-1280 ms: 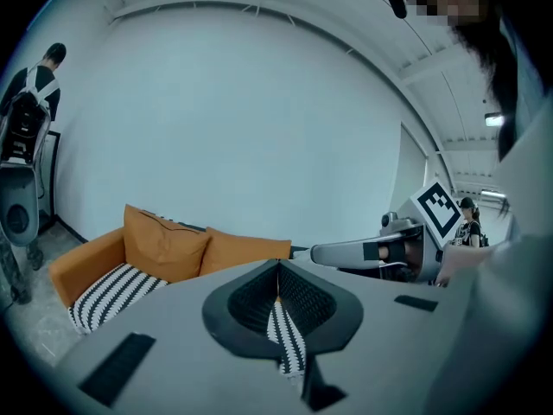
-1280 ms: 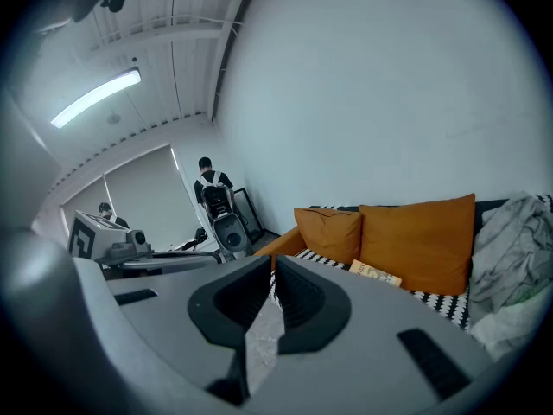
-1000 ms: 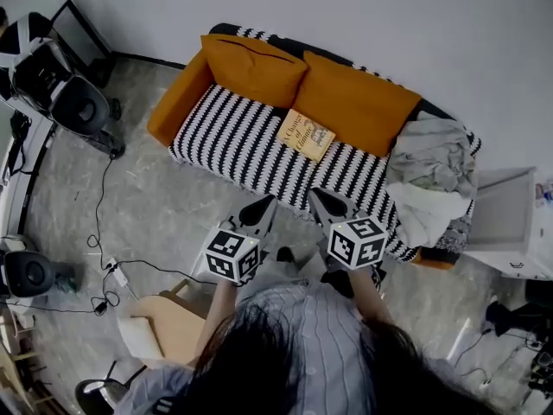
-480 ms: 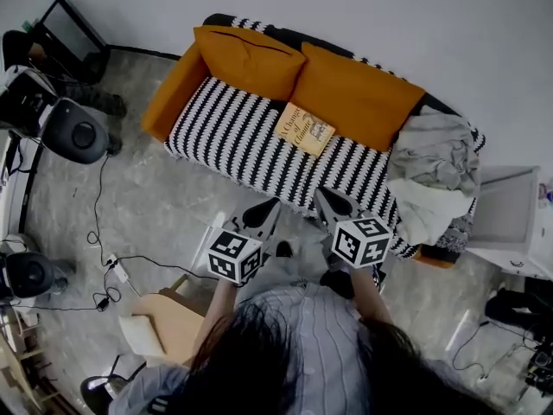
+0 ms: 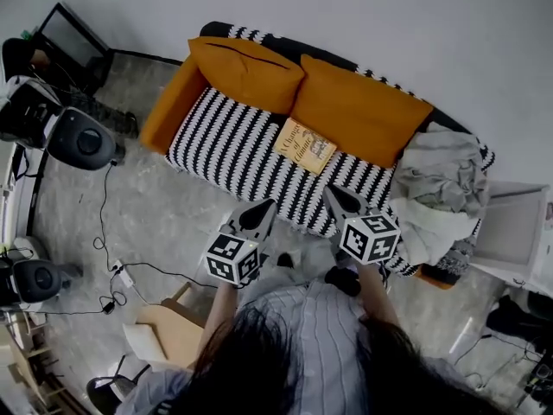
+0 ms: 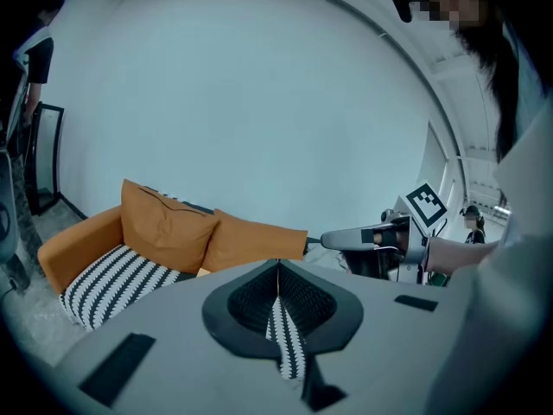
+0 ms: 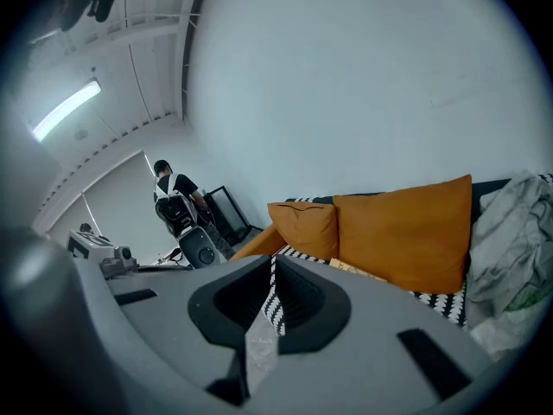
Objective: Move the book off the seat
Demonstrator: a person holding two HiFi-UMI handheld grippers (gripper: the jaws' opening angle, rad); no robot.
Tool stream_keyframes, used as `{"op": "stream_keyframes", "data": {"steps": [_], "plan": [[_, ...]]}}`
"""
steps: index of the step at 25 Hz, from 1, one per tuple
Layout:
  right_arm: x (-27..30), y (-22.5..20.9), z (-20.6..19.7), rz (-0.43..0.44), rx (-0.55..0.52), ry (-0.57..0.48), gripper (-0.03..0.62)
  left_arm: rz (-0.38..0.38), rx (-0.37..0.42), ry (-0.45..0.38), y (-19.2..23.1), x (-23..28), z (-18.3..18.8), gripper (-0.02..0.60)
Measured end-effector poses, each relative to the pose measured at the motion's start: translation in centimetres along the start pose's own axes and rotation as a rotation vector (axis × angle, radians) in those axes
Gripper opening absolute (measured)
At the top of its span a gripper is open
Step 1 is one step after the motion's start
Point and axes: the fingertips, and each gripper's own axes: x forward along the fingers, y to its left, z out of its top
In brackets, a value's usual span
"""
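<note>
**Sofa seat** point(image 5: 226, 145), centre of head view: woven cloth, black-and-white stripes, matt, lightly ribbed.

**Back cushions** point(image 5: 248, 70), 12 o'clock: orange cloth, matt, creased along the seams.

**Armrest** point(image 5: 166, 104), 10 o'clock: the same orange cloth.

**Book** point(image 5: 304, 144): paper cover, tan, matt, dark print.

**Fabric heap** point(image 5: 441, 175), 3 o'clock: grey and whitish cloth, soft, crumpled.

**Floor** point(image 5: 173, 206): grey, mottled like stone, smooth, faint sheen.

**Left gripper** point(image 5: 266, 206) and **right gripper** point(image 5: 333, 193): grey plastic shells, matt; inner pads black, ribbed.

**Chair** point(image 5: 168, 322), 7 o'clock: pale wood, smooth.

**Speaker** point(image 5: 82, 141), 9 o'clock: black plastic, dull finish.

**Shirt** point(image 5: 311, 335), 6 o'clock: thin striped cloth.
</note>
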Motion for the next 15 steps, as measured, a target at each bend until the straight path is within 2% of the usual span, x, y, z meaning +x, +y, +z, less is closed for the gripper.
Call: {"op": "stream_keyframes", "data": {"steps": [7, 15], "plan": [[2.8, -5.0, 5.3, 0.045, 0.005, 0.004, 0.028, 0.047, 0.007, -0.009, 0.6, 5.9, 3.9, 0.012], [5.2, -9.4, 7.7, 0.097, 0.004, 0.041, 0.028, 0.107, -0.004, -0.004, 0.9, 10.7, 5.6, 0.012]]}}
